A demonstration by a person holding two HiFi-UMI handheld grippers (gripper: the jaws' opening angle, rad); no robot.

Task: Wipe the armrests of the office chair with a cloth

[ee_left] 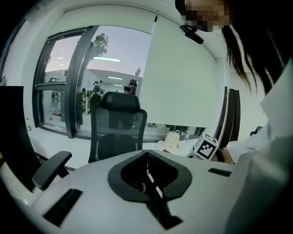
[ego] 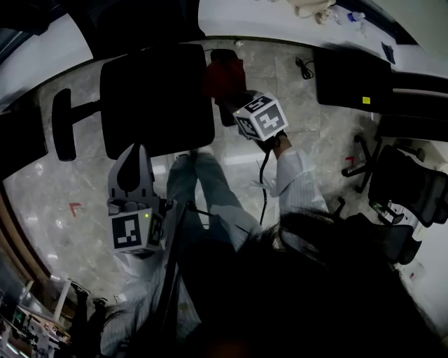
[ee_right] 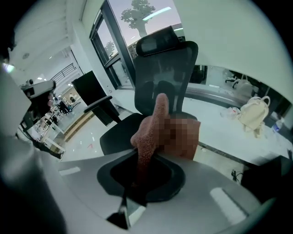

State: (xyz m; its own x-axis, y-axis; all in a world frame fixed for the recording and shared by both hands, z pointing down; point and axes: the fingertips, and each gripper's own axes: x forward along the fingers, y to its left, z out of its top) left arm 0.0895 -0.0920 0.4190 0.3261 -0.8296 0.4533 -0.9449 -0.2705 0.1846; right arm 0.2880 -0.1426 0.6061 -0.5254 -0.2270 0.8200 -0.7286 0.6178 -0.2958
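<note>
A black office chair (ego: 157, 98) stands in front of me in the head view, its left armrest (ego: 64, 124) out to the side. Over the chair's right armrest lies a red cloth (ego: 222, 77), and my right gripper (ego: 229, 96) is shut on it. In the right gripper view the cloth (ee_right: 149, 132) rises out of the closed jaws of the right gripper (ee_right: 139, 176), towards the chair's mesh back (ee_right: 160, 68). My left gripper (ego: 134, 155) hovers near the seat's front edge, shut and holding nothing. The left gripper (ee_left: 147, 176) faces the chair (ee_left: 116, 128) and one armrest (ee_left: 51, 169).
More black chairs (ego: 406, 182) crowd the right side. A white desk (ego: 280, 17) runs along the far edge with a white bag (ee_right: 253, 113) on it. A cable (ego: 304, 68) lies on the tiled floor. The person's legs (ego: 210, 203) stand just behind the chair.
</note>
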